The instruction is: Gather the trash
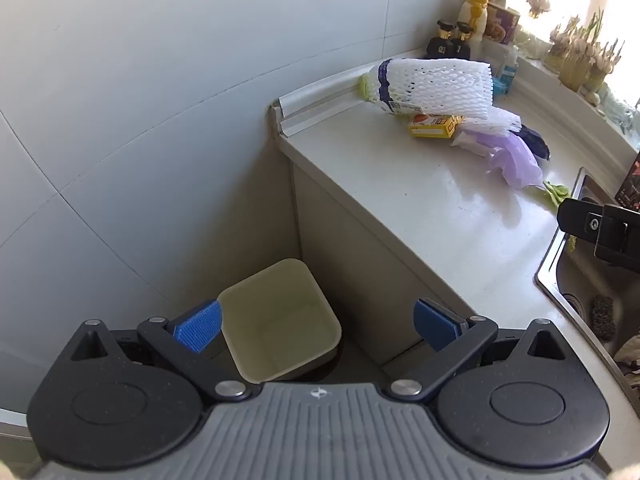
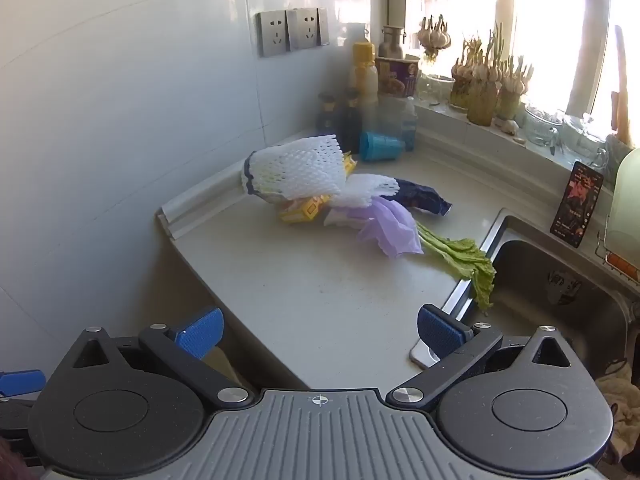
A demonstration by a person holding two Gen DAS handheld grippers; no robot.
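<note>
Both pairs of blue fingers stood wide apart and held nothing. The left gripper [image 1: 318, 326] hung over the floor beside the left end of the desk [image 1: 420, 216], and directly under its fingers [image 1: 200, 326] stood the cream trash bin [image 1: 280, 320], open on top, in the narrow corner between the tiled wall [image 1: 160, 120] and the cabinet side. The near left corner of the desk lay just to the right of the bin.

The right gripper [image 2: 320, 332] hung above the near edge of the desk, with its right finger [image 2: 440, 332] over the metal rim of the sink [image 2: 560, 280]. Between the fingers and the trash there was a wide bare strip of the desk surface.

The trash lay far from both grippers, toward the back wall: a white foam net [image 2: 298, 172] on top of a yellow box [image 2: 308, 210], a second smaller foam net [image 2: 372, 188], a purple plastic bag [image 2: 390, 226], and a dark blue wrapper [image 2: 424, 198] behind it. A green vegetable leaf [image 2: 464, 260] lay to the right of the bag, and its tip hung over the sink rim. A blue cup [image 2: 378, 146] lay on its side near the bottles [image 2: 344, 116] in the far corner. A phone [image 2: 576, 210] leaned upright behind the sink.
</note>
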